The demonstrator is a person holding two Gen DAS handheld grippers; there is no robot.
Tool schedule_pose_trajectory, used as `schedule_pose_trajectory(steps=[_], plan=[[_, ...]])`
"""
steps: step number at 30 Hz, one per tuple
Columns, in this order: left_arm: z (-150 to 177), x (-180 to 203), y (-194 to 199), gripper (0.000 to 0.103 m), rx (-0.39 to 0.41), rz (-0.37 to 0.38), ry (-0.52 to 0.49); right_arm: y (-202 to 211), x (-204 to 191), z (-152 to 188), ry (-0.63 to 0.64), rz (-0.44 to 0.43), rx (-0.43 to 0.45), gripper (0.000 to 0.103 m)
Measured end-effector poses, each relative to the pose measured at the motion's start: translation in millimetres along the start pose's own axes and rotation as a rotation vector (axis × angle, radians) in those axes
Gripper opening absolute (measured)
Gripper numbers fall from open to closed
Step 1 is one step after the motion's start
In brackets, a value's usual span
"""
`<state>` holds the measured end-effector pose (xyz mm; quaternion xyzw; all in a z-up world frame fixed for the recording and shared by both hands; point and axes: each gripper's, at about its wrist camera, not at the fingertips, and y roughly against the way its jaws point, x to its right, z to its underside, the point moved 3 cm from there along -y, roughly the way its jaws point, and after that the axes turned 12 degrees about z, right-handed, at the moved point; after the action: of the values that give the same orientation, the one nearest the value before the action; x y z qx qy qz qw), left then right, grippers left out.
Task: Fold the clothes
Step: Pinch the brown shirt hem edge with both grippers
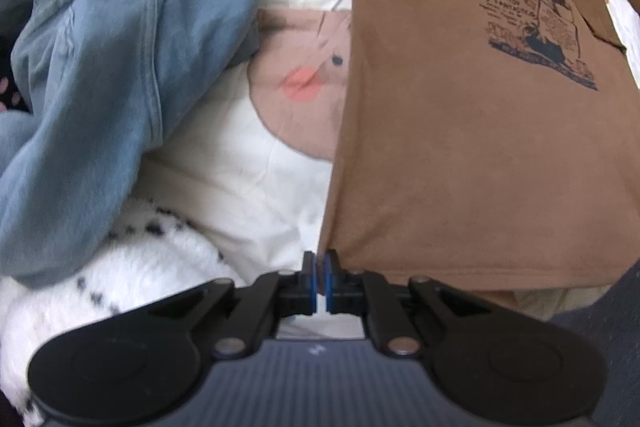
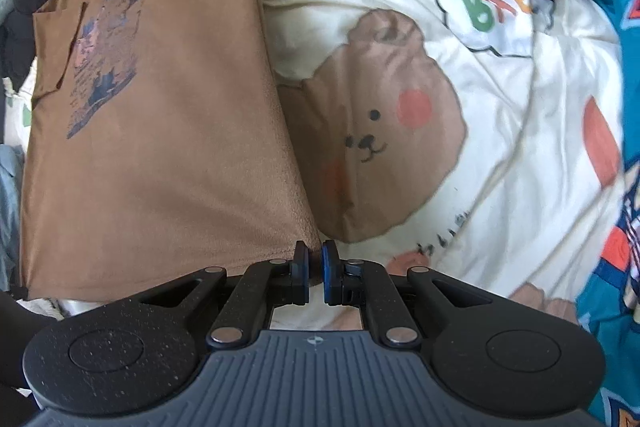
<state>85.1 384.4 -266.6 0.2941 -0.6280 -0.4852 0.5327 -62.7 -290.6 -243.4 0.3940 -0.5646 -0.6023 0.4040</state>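
The brown T-shirt (image 1: 460,131) lies flat on a cream bedspread (image 1: 248,163) printed with a bear face (image 2: 384,131), both sleeves already folded in so that it forms a long rectangle. Its long axis runs from the hem nearest the tongs away toward twelve o'clock, where the collar sits. The left gripper (image 1: 321,281) hangs at the hem's left corner, the shirt spreading toward one and two o'clock from its tips; its jaws are nearly closed, only a thin slit between the blue pads, and I cannot tell whether the corner is pinched or merely touched. The right gripper (image 2: 315,273) sits at the hem's right corner, the shirt reaching off toward ten and eleven o'clock; its jaws stand a little apart, with cloth seemingly between them. Both tongs are equally near, one per corner, which suits carrying the hem toward the collar. Crumpled denim (image 1: 104,75) lies at ten o'clock of the left gripper, apart from the shirt.
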Motion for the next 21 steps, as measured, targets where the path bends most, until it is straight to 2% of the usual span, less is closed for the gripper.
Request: schedule_pose_trajectory(steps=[12,21], plan=[[30.3,-6.5,-10.3,0.003,-0.053,-0.006,0.007,-10.0,-1.0,27.4,0.021,0.049,-0.097,0.004],[25.8,-5.4,18.5,0.003,0.004,0.04,0.056,19.3,-8.1,23.8,0.052,0.019,-0.042,0.004]])
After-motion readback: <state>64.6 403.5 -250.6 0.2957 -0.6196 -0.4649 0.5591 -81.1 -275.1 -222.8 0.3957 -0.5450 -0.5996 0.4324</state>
